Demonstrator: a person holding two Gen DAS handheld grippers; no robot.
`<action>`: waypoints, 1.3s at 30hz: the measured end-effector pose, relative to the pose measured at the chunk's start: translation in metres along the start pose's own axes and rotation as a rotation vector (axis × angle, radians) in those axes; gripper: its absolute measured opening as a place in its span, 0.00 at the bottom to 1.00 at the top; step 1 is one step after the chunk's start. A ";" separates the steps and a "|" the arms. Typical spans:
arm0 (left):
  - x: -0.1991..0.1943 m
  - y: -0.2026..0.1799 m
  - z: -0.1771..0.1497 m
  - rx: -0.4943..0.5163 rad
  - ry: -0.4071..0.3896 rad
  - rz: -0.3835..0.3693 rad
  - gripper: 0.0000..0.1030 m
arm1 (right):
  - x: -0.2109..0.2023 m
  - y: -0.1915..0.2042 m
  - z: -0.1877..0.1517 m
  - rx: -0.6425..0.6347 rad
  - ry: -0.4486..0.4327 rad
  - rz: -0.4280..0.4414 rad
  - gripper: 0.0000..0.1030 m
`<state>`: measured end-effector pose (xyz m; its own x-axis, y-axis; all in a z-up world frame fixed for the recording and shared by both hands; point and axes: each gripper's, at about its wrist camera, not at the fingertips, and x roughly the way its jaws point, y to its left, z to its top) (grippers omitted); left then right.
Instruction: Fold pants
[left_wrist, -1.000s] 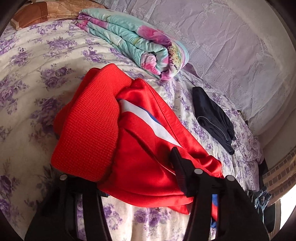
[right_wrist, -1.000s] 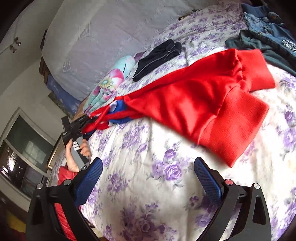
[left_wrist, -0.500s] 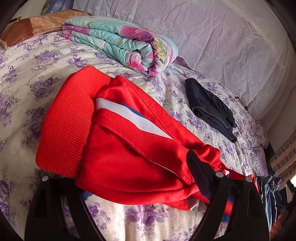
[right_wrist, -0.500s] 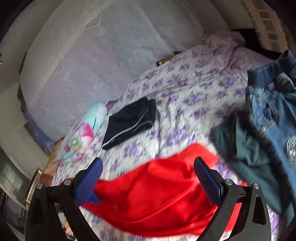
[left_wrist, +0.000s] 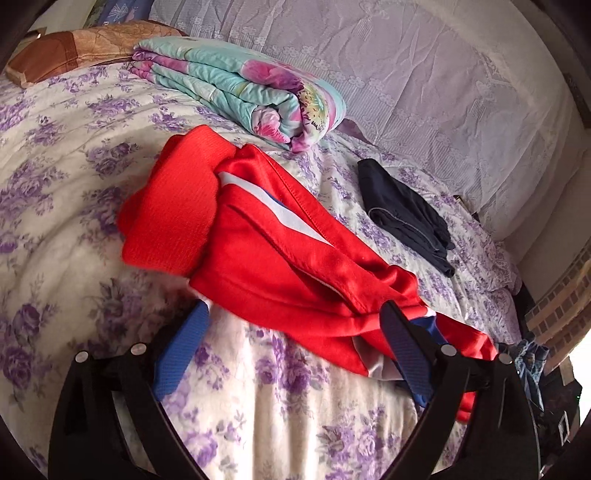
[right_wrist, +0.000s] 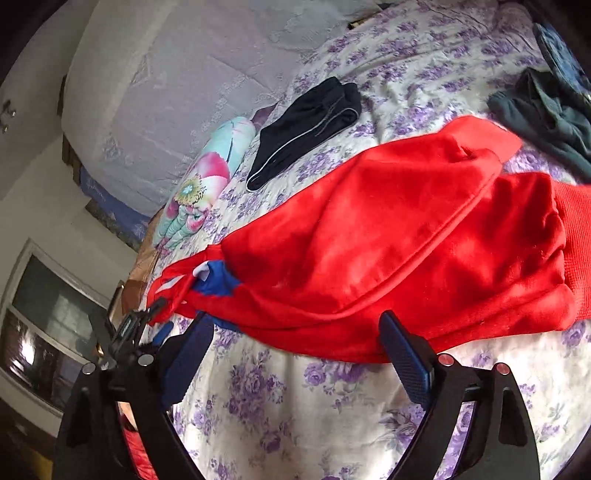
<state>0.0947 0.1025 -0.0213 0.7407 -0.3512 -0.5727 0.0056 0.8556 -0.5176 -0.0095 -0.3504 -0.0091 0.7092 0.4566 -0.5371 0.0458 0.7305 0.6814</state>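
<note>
Left gripper (left_wrist: 295, 328) released the pants (left_wrist: 280, 254) and was opening, nothing pinched. Right gripper (right_wrist: 295, 336) was narrowing, empty; pants lay ahead of both. Fabric judged soft, slippery: grasp ribbed waistband (left_wrist: 170, 206).

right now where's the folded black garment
In the left wrist view the folded black garment lies on the floral bedspread, right of the red pants, apart from them, near the headboard.

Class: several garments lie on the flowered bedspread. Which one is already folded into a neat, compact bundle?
The dark navy pants with thin grey piping, beyond the red pants; the red ones sprawl loosely, and the green and denim garments lie heaped.
</note>
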 end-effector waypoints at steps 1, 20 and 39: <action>-0.005 0.003 -0.002 -0.010 -0.008 -0.018 0.88 | 0.001 -0.006 0.002 0.026 0.002 -0.002 0.87; -0.027 0.023 0.008 -0.219 0.067 -0.227 0.88 | 0.006 -0.013 0.052 -0.055 -0.107 0.041 0.06; 0.003 -0.024 0.036 -0.117 0.086 -0.096 0.10 | -0.010 -0.026 0.044 0.001 -0.142 0.059 0.06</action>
<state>0.1210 0.0943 0.0124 0.6807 -0.4643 -0.5667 -0.0087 0.7684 -0.6400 0.0136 -0.3965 0.0007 0.8028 0.4225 -0.4208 0.0016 0.7041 0.7101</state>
